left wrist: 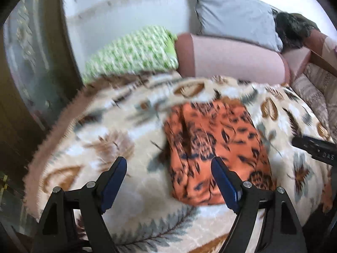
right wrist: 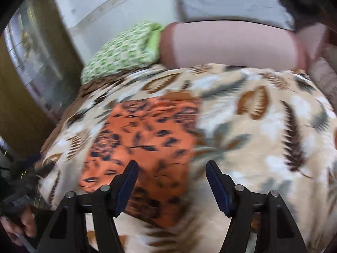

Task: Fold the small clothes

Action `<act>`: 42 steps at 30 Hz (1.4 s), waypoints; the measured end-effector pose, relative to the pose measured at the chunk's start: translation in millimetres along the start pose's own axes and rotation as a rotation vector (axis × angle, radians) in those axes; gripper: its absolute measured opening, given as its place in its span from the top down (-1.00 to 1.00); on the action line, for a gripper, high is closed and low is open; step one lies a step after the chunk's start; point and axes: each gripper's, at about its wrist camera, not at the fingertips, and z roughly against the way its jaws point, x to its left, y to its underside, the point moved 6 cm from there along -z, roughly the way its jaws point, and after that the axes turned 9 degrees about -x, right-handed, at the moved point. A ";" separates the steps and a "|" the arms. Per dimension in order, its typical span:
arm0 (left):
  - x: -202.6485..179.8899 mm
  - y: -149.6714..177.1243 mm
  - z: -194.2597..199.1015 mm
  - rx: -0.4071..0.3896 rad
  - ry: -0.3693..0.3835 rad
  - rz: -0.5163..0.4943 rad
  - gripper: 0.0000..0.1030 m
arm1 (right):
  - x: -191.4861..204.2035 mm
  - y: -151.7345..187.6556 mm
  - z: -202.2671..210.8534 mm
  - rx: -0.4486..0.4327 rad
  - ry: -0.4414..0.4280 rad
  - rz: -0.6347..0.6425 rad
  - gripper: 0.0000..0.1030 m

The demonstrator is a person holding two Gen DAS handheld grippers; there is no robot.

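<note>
An orange garment with a dark leaf print [left wrist: 214, 147] lies folded into a rough rectangle on a cream blanket with feather patterns [left wrist: 109, 126]. My left gripper [left wrist: 169, 164] hangs open above the blanket, its right finger over the garment's near edge, nothing between the pads. The other gripper's black tip [left wrist: 316, 149] shows at the right edge of the left wrist view. In the right wrist view the same garment [right wrist: 145, 135] lies on the blanket [right wrist: 263, 130], and my right gripper [right wrist: 171, 167] is open above its near right part, holding nothing. Both views are blurred.
A green-and-white patterned pillow [left wrist: 134, 52], a pink bolster [left wrist: 231, 59] and a grey pillow [left wrist: 233, 14] lie along the far side against a white wall. A dark furry thing [left wrist: 292, 29] sits at the far right. A hand [right wrist: 21, 225] holds a handle at lower left.
</note>
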 end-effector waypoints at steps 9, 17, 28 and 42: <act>18.9 -29.7 3.3 -0.041 -0.118 0.040 -0.61 | -89.1 -23.0 41.1 -0.098 0.137 -0.101 -0.36; 36.2 -39.4 16.1 -0.071 -0.203 0.062 -0.61 | -31.5 -35.2 85.3 -0.188 0.035 -0.037 -0.36; 52.5 -39.8 33.0 -0.115 -0.244 0.096 -0.61 | 50.3 -21.1 116.2 -0.231 -0.054 0.085 -0.36; 62.4 -34.9 29.1 -0.123 -0.257 0.115 -0.62 | 80.8 -15.4 115.8 -0.235 -0.070 0.130 -0.36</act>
